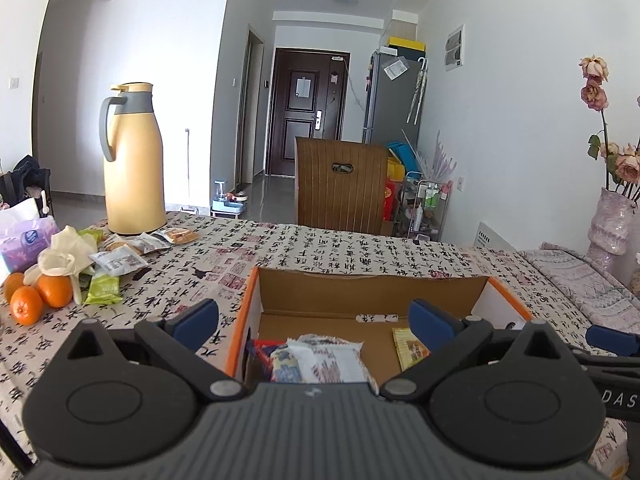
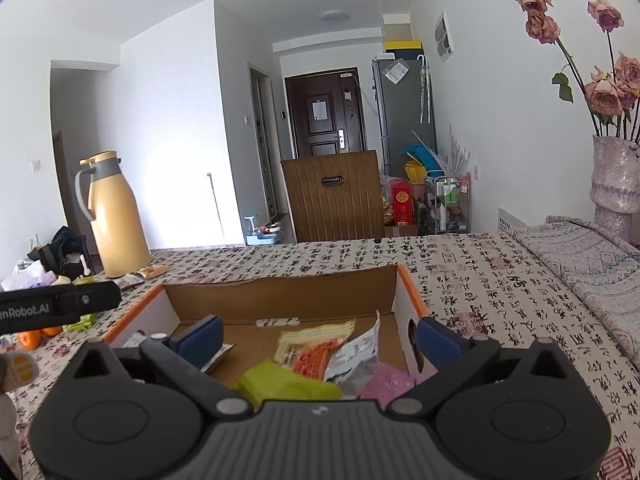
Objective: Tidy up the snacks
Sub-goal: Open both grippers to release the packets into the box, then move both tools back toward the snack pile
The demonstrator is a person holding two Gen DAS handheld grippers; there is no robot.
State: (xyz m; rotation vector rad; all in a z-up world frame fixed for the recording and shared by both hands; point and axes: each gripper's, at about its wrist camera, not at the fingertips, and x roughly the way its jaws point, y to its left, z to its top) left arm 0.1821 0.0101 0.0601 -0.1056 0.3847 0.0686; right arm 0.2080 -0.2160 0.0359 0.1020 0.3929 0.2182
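Left wrist view: your left gripper (image 1: 314, 322) is hovering wide and empty over the cardboard box (image 1: 372, 290). Loose snack packets (image 1: 120, 258) are lying up-left beside the thermos (image 1: 134, 160), nearer this hand; your right gripper (image 2: 320, 336) is also gaping empty.

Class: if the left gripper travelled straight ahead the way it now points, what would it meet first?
Probably the far wall of the cardboard box. The left gripper is open and empty over the snack packets; depth is hard to judge, so it could pass just above the wall.

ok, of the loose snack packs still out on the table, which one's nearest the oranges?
The lime-green packet, lying flat just right of the oranges. The other loose packs are grey-white or show biscuits and sit farther back toward the yellow thermos.
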